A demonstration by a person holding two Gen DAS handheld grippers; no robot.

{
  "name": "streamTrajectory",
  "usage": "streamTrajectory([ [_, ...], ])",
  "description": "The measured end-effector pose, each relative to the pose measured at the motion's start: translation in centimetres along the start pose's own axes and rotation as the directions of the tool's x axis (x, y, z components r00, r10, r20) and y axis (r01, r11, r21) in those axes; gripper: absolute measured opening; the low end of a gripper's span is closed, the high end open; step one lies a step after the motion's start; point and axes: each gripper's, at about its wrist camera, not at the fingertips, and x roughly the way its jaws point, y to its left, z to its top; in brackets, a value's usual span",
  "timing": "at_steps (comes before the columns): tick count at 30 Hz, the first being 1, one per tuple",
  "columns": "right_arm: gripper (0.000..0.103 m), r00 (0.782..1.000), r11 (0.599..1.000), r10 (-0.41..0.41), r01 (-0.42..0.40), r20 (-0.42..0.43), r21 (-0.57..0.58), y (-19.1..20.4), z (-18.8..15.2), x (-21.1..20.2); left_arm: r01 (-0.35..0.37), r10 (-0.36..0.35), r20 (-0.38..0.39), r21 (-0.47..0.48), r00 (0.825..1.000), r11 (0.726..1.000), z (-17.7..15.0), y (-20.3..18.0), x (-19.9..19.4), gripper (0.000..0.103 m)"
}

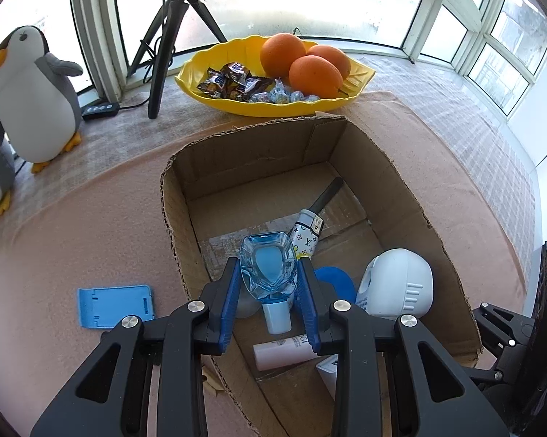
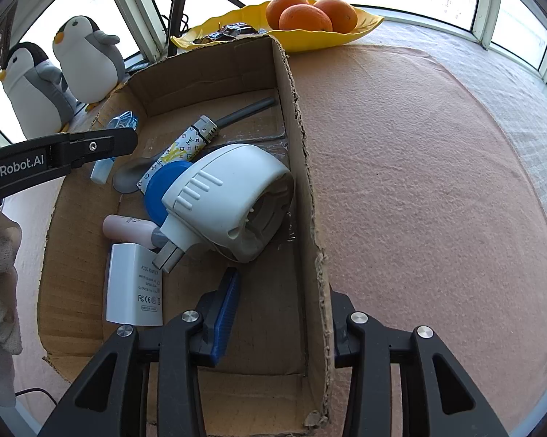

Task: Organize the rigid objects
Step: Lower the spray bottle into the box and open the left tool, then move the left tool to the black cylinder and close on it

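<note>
Open cardboard box [image 1: 401, 189] on a pink cloth, already crowded: bulky white plastic appliance [image 1: 401, 284] against the right wall, white power adapter [image 2: 133, 284] and pink tube [image 1: 284, 355] at the near end, patterned stick with a dark handle [image 1: 309, 229] across the middle. Straddling the right wall, right gripper [image 2: 284, 291], inner pad visibly clear of the cardboard, gripping nothing. Hanging above the box's left side, blue glass bottle [image 1: 266, 255], cap toward the camera, clamped between the pads of the left gripper [image 1: 269, 267]. Outside on the cloth, blue phone stand [image 1: 114, 306], not yet packed.

Likely hazards: glass released from too high and striking the tube or appliance below, chipping or bouncing; smooth faceted sides slipping in a narrow pinch; a light box nudged sideways by the straddling fingers; little free floor left, inviting a tilted, unstable landing.
</note>
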Motion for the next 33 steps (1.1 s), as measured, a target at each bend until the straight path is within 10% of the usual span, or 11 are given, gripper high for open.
streamTrajectory([
  [4,0.037,1.0,1.0,0.0,0.0,0.0,0.001,0.1,0.1,0.0,0.024,-0.024,-0.019,-0.005,1.0,1.0,0.1,0.0,0.3,0.03],
  [8,0.038,1.0,1.0,0.0,0.0,0.0,0.0,0.2,0.1,0.0,0.016,-0.016,-0.012,-0.012,1.0,1.0,0.2,-0.1,0.2,0.052],
  [33,0.04,1.0,1.0,0.002,-0.002,0.0,0.001,0.5,0.3,0.4,0.006,0.01,0.082,-0.186,0.997,0.983,-1.0,7.9,-6.8,0.052],
])
